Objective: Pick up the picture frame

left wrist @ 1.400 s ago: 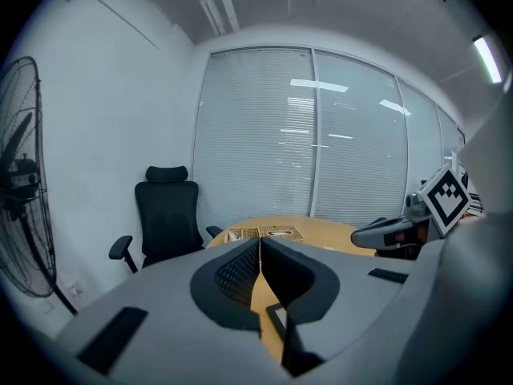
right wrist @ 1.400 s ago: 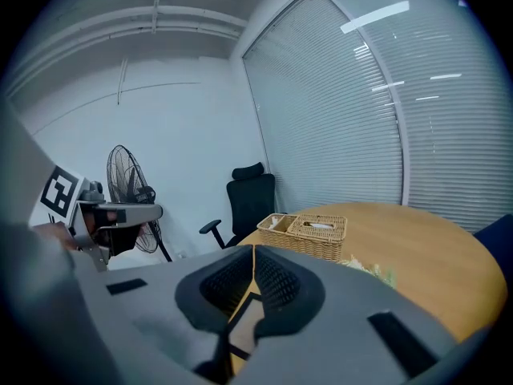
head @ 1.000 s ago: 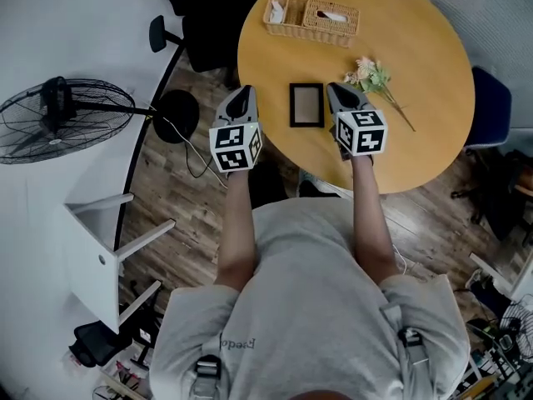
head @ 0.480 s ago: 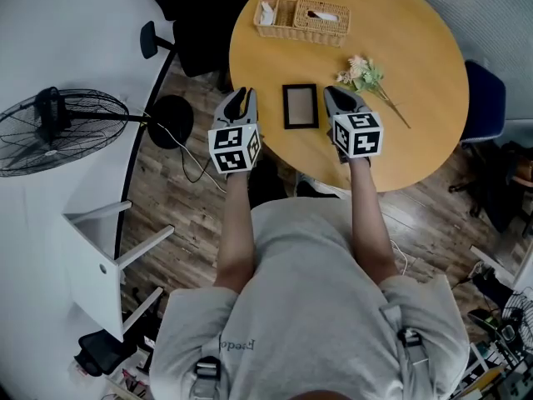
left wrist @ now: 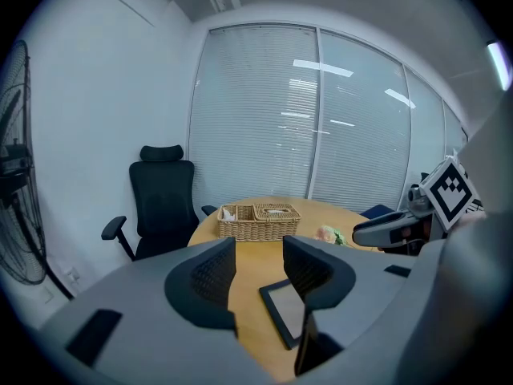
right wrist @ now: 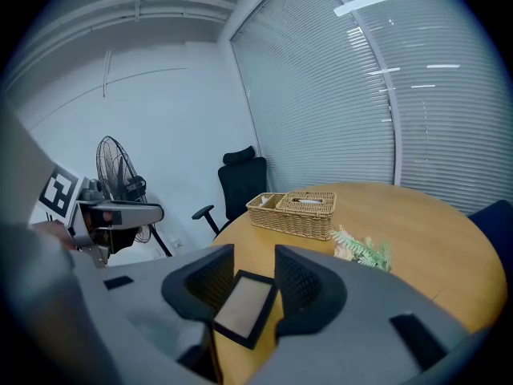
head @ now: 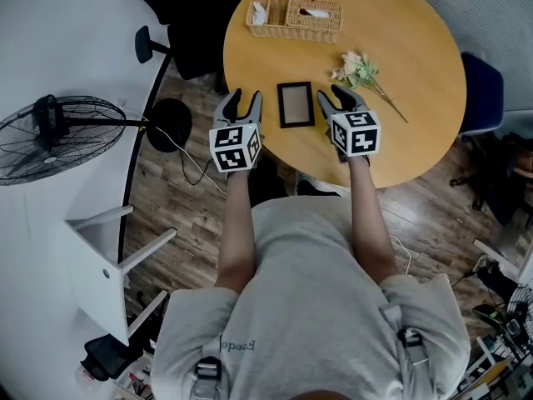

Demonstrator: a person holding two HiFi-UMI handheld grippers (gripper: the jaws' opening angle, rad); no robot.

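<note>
The picture frame (head: 296, 105) is seen lying flat on the round table (head: 416, 115) between the two grippers, just to the right of the left gripper (head: 241, 100) and just to the left of the right gripper (head: 337, 98), and touched by neither. The jaws of both grippers have just been opening and are now spread wide; nothing is gripped by either. In the left gripper view only bare tabletop is found between the jaws, with the frame off to their right, partly hidden by the right-hand jaw. In the right gripper view the frame is sighted through the gap between the jaws, yet it lies on the table below and ahead of them and is not pressed by the pads. A wicker basket (head: 293, 19) is set well beyond both grippers, and a sprig of flowers (head: 360, 72) just ahead of the right one. The task is judged to be at the approach only: nothing has been grasped or raised. The frame's edge remains to be taken between jaws, clamped, and lifted clear of the table.
</note>
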